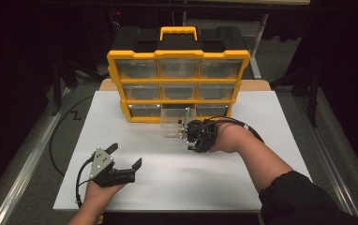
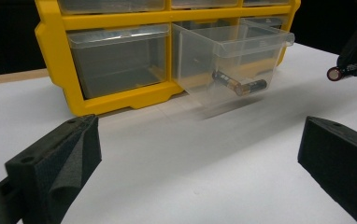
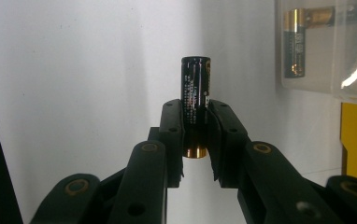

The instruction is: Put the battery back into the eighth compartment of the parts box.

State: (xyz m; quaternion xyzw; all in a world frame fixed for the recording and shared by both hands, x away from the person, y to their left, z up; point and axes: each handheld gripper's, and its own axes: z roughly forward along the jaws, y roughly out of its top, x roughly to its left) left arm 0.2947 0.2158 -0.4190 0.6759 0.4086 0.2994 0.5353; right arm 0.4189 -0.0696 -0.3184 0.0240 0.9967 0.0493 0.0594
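We had a white tabletop (image 1: 261, 140) with a strip of bare wood (image 1: 257, 85) showing at its far edge. Room around it was dark, nearly black at the sides and back. Grey floor (image 1: 50, 136) lay on both sides of the table, with a metal rail (image 1: 25, 159) running along the left. A black cable (image 1: 60, 129) looped over the floor by the left edge. Dark stand legs (image 1: 314, 93) stood at the right rear. Light fell mostly on the tabletop.

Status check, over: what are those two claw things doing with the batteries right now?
Right gripper shut on battery, beside open drawer. Left gripper open, idle on table. Battery in drawer already. Path clear.
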